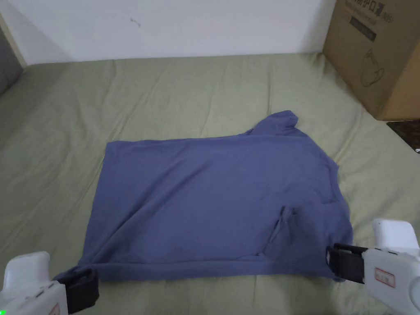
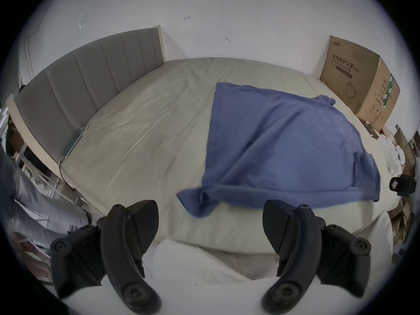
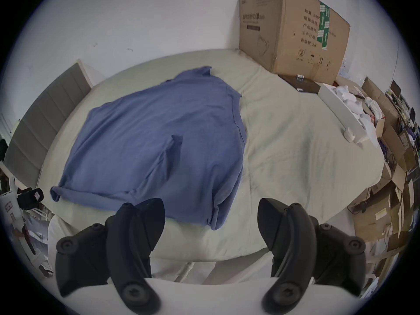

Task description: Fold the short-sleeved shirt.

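Note:
A blue short-sleeved shirt (image 1: 217, 201) lies spread on the green bedsheet (image 1: 172, 90), folded over lengthwise, its collar (image 1: 283, 119) at the far right and a sleeve (image 1: 303, 238) folded onto the body. My left gripper (image 1: 80, 289) sits at the shirt's near left corner, and in the left gripper view that gripper (image 2: 210, 224) is open, the blue shirt (image 2: 284, 147) corner lying just beyond the jaws. My right gripper (image 1: 334, 260) is at the near right corner; the right gripper view has it (image 3: 211, 222) open, the blue shirt (image 3: 159, 142) hem just ahead.
A large cardboard box (image 1: 379, 53) stands on the bed at the far right. A grey padded headboard (image 2: 86, 88) runs along the left side. White wall (image 1: 172, 24) lies behind. Boxes and clutter (image 3: 386, 172) crowd the floor to the right of the bed.

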